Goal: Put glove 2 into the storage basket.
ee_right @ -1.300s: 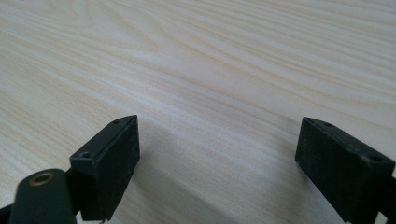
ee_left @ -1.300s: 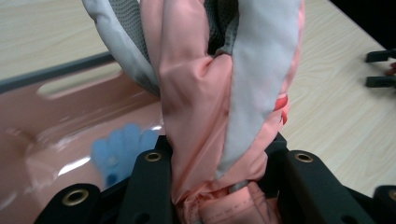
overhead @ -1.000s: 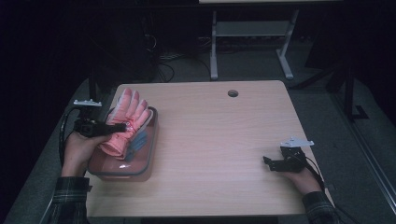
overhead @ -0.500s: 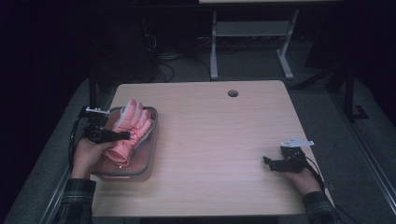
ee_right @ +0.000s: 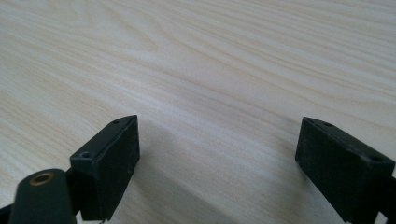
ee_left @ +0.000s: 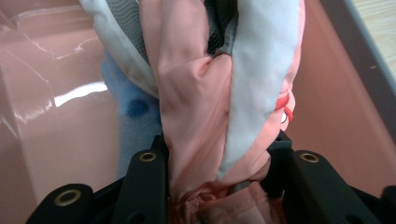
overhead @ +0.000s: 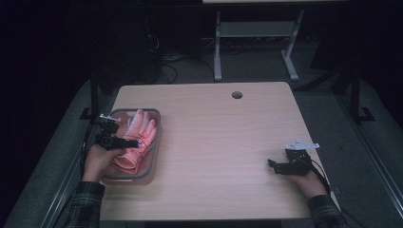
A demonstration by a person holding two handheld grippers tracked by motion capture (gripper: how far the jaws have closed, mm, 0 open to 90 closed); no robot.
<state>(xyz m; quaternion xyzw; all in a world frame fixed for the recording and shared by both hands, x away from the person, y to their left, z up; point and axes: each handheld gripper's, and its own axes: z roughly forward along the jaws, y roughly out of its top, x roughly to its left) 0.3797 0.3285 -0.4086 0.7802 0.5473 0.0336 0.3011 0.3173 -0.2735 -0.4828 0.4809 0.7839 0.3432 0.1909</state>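
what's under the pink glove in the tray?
Under the pink glove, the left claw view shows a blue spongy piece on the pink tray floor. The glove covers most of it, so its full shape stays hidden.

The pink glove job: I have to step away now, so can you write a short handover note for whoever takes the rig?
Left tool: jaws on either side of the bunched pink glove, which it has lowered into the pink tray at the table's left; the jaws have just been opening, cloth between them.
Right tool: open, holding nothing, low over the bare table at its right.
Done: glove down in the tray.
Left: probably finish releasing and lift the left tool clear.
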